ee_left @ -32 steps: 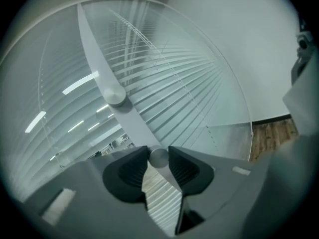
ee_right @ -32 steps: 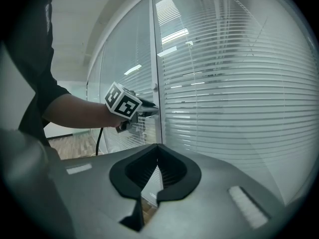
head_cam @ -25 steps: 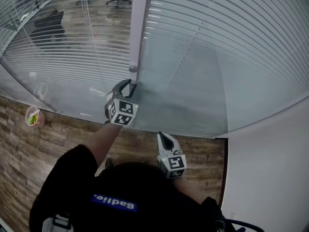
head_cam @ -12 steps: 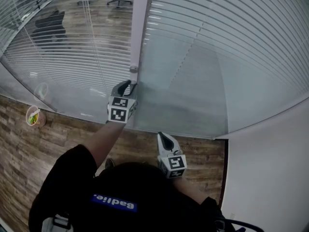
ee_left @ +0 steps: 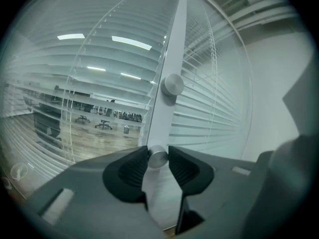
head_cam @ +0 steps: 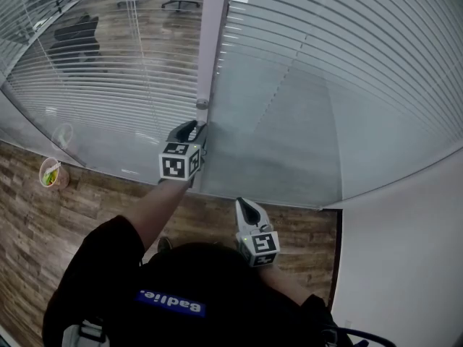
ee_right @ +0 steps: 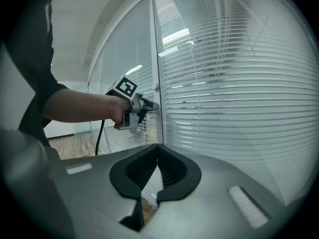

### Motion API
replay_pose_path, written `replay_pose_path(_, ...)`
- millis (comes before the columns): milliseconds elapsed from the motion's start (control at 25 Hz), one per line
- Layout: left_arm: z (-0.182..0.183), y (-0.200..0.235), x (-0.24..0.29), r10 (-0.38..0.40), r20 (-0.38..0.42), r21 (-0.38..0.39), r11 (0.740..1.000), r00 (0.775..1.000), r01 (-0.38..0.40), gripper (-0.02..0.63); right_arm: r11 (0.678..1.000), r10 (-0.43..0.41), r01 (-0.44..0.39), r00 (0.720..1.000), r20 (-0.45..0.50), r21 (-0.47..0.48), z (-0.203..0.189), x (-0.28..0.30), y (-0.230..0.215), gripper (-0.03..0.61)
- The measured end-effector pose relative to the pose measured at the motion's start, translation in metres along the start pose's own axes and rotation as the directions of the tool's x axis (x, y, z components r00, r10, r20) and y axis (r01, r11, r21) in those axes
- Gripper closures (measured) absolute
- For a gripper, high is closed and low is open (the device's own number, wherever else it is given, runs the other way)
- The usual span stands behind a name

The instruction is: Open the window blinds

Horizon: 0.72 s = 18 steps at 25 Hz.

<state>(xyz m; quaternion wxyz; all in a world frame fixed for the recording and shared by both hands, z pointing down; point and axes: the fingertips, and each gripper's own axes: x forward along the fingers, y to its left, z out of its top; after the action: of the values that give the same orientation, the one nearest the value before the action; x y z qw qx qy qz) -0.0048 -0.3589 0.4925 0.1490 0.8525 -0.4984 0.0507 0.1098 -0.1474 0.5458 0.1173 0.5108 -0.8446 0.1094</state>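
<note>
A grey window frame post [head_cam: 212, 35] stands between two panes with white slatted blinds [head_cam: 347, 71] behind the glass. Two round metal knobs sit on the post. In the left gripper view the upper knob [ee_left: 172, 84] is free, and the lower knob [ee_left: 158, 158] is squeezed between the black pads of my left gripper [ee_left: 158, 159]. From the head view that left gripper [head_cam: 197, 127] reaches out to the post, just below the upper knob [head_cam: 202, 104]. My right gripper [head_cam: 242, 203] hangs back near my body, shut and empty, and its own view shows the left gripper [ee_right: 152, 105] at the post.
A small cup [head_cam: 49, 173] stands on the wooden floor at the left by the glass. A white wall [head_cam: 412, 251] closes in on the right. Office chairs [head_cam: 76, 38] show through the left pane's slats.
My left gripper has rolled about its own axis while staying on the lower knob; its marker cube now faces up squarely. The right gripper has not moved.
</note>
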Motion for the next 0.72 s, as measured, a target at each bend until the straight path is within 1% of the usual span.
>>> replay_pose_path(80,0.000,-0.001,0.000,0.007,-0.002,0.042,0.999,1.000,-0.007,0.485,1.000,0.005,-0.005,1.000,-0.001,-0.005,0.000,0.001,0.001,0.574)
replay_pose_path(120,0.000,-0.001,-0.001,0.013,-0.005,0.086,0.996,1.000,-0.013,0.482,1.000,0.008,-0.008,1.000,-0.002,-0.007,0.000,0.001,0.002,0.572)
replay_pose_path(160,0.000,-0.003,-0.001,0.021,-0.005,0.147,0.989,1.000,-0.020,0.478,1.000,0.010,-0.010,1.000,-0.004,-0.008,0.000,0.001,0.003,0.571)
replay_pose_path(200,0.000,-0.005,-0.002,0.030,0.001,0.218,0.976,1.000,-0.030,0.470,1.000,0.010,-0.010,1.000,-0.009,-0.006,0.000,0.001,0.003,0.569)
replay_pose_path(240,0.000,-0.007,-0.001,0.037,0.012,0.293,0.955,0.999,-0.039,0.447,1.000,0.009,-0.009,1.000,-0.016,-0.001,0.000,0.001,0.004,0.569)
replay_pose_path(280,-0.001,-0.009,-0.001,0.042,0.023,0.369,0.928,0.999,-0.048,0.415,1.000,0.007,-0.007,1.000,-0.022,0.002,0.000,0.001,0.004,0.569)
replay_pose_path(320,-0.002,-0.011,0.000,0.047,0.029,0.444,0.894,0.998,-0.055,0.413,1.000,0.005,-0.005,1.000,-0.025,0.004,-0.001,0.001,0.004,0.569)
replay_pose_path(400,-0.004,-0.014,0.001,0.066,0.029,0.584,0.808,0.997,-0.070,0.414,1.000,0.003,-0.003,1.000,-0.026,0.001,-0.003,0.001,0.003,0.571)
replay_pose_path(480,-0.007,-0.015,0.001,0.096,0.027,0.701,0.708,0.995,-0.087,0.414,1.000,0.000,0.000,1.000,-0.026,0.000,-0.003,0.000,0.002,0.571)
replay_pose_path(520,-0.009,-0.015,0.001,0.109,0.029,0.751,0.654,0.994,-0.094,0.416,1.000,-0.002,0.002,1.000,-0.026,-0.002,-0.003,0.000,0.001,0.571)
replay_pose_path(640,-0.011,-0.020,0.000,0.127,0.054,0.872,0.477,0.990,-0.108,0.441,1.000,-0.015,0.015,0.999,-0.030,-0.007,-0.005,0.000,-0.002,0.571)
replay_pose_path(680,-0.011,-0.022,0.000,0.127,0.064,0.898,0.426,0.990,-0.113,0.460,1.000,-0.018,0.018,0.999,-0.030,-0.007,-0.005,0.000,-0.002,0.572)
replay_pose_path(720,-0.011,-0.023,0.000,0.126,0.072,0.914,0.389,0.989,-0.116,0.486,1.000,-0.018,0.018,0.999,-0.029,-0.004,-0.004,0.000,-0.003,0.575)
